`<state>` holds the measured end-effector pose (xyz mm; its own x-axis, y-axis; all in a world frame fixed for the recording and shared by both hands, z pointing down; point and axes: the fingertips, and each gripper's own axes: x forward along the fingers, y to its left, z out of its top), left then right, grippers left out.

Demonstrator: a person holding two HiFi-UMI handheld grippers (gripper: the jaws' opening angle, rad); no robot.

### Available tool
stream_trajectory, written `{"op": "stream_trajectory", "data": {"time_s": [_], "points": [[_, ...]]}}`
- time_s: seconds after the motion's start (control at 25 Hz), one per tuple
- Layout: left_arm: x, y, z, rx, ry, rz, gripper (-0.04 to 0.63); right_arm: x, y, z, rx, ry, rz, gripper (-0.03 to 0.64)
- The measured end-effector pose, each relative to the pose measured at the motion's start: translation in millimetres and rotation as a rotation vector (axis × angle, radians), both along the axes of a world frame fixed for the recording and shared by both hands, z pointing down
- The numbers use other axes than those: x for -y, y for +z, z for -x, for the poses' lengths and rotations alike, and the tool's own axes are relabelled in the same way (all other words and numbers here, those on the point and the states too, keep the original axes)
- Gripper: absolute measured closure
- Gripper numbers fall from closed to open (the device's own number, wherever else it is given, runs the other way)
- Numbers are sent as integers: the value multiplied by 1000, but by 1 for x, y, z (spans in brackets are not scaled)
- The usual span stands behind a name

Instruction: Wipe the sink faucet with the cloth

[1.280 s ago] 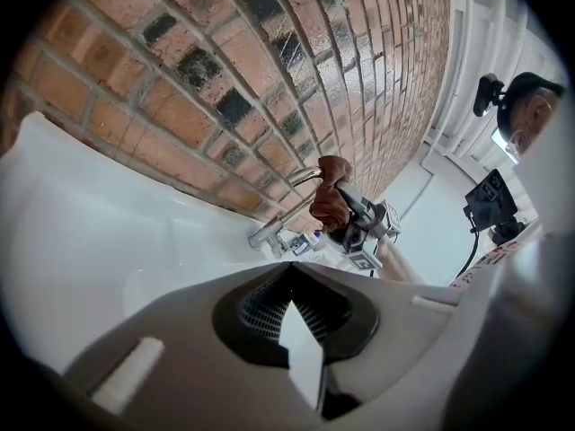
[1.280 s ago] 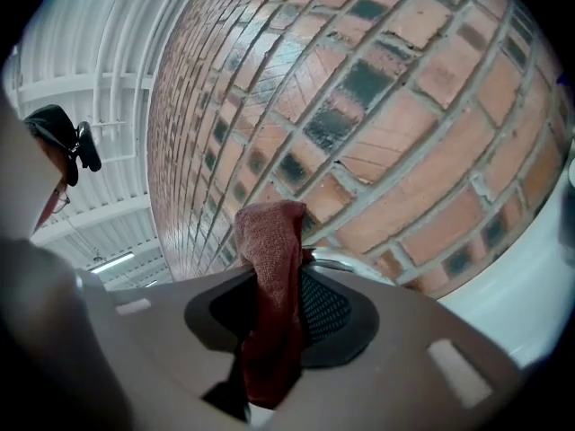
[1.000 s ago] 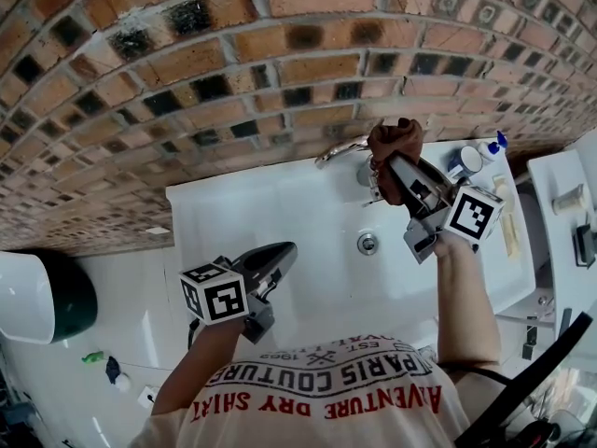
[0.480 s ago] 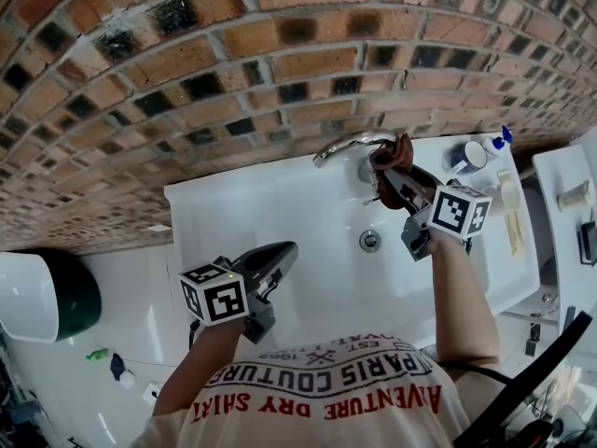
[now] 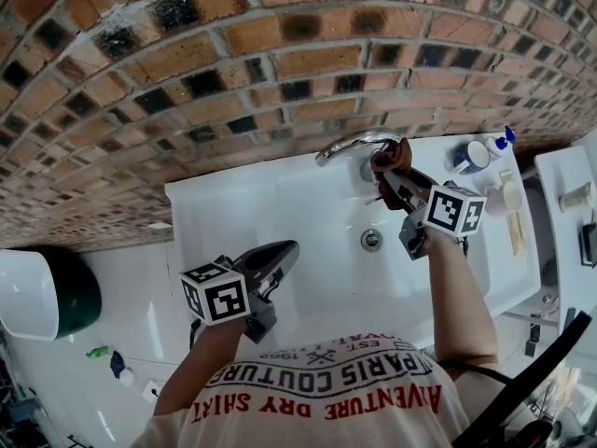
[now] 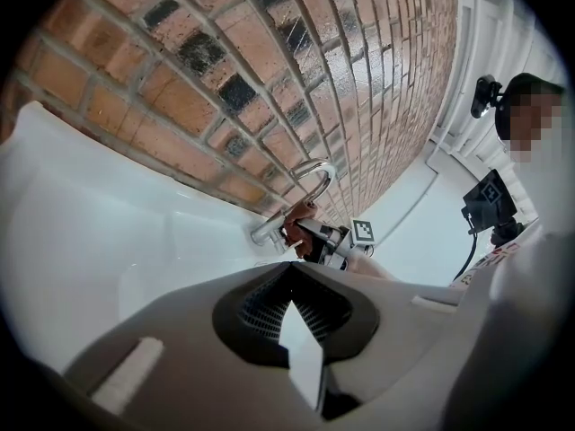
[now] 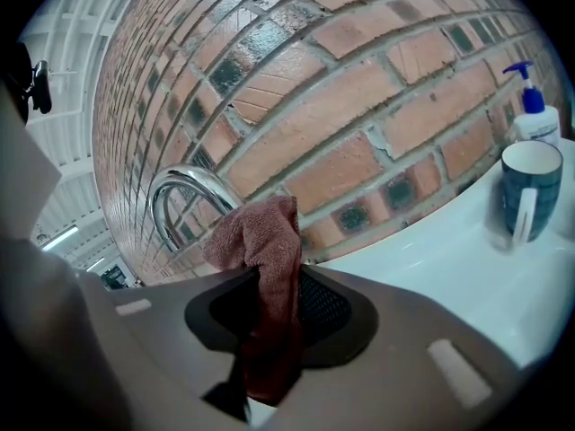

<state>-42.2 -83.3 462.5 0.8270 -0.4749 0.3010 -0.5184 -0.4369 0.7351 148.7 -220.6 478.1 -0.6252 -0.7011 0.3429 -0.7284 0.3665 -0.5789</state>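
A curved chrome faucet [image 5: 350, 144] stands at the back rim of the white sink [image 5: 261, 213]. My right gripper [image 5: 392, 183] is shut on a reddish-brown cloth [image 5: 393, 156], which presses against the right side of the faucet's base. In the right gripper view the cloth [image 7: 262, 241] bunches up from between the jaws just right of the faucet arch [image 7: 180, 196]. My left gripper [image 5: 280, 258] hovers over the sink's front left, shut and holding nothing. Its own view shows the faucet [image 6: 312, 180] and cloth [image 6: 295, 215] far ahead.
A blue mug [image 5: 468, 157] and a pump bottle [image 5: 497, 143] stand on the sink's right ledge, right of the faucet. The drain [image 5: 371, 240] lies below the right gripper. A brick wall [image 5: 233, 54] rises behind the sink. A green bin [image 5: 56, 297] sits at the left.
The right gripper has shifted slightly left and tilted flatter, bringing the cloth in tighter against the faucet base. The left gripper has stayed where it was.
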Motion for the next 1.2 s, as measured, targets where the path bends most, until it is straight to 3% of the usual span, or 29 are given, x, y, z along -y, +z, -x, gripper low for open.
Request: {"op": "stream_trajectory", "data": {"time_s": [0.32, 0.52, 0.88, 1.2], "points": [[-2, -2, 5, -5, -6, -5, 595, -39, -48, 36, 18, -76, -100, 517], [-2, -3, 6, -14, -2, -6, 595, -51, -57, 75, 48, -141, -97, 517], [-2, -2, 10, -13, -21, -7, 595, -26, -32, 98, -71, -145, -25, 516], [-2, -2, 9, -16, -28, -5, 595, -25, -42, 107, -145, -210, -64, 517]]}}
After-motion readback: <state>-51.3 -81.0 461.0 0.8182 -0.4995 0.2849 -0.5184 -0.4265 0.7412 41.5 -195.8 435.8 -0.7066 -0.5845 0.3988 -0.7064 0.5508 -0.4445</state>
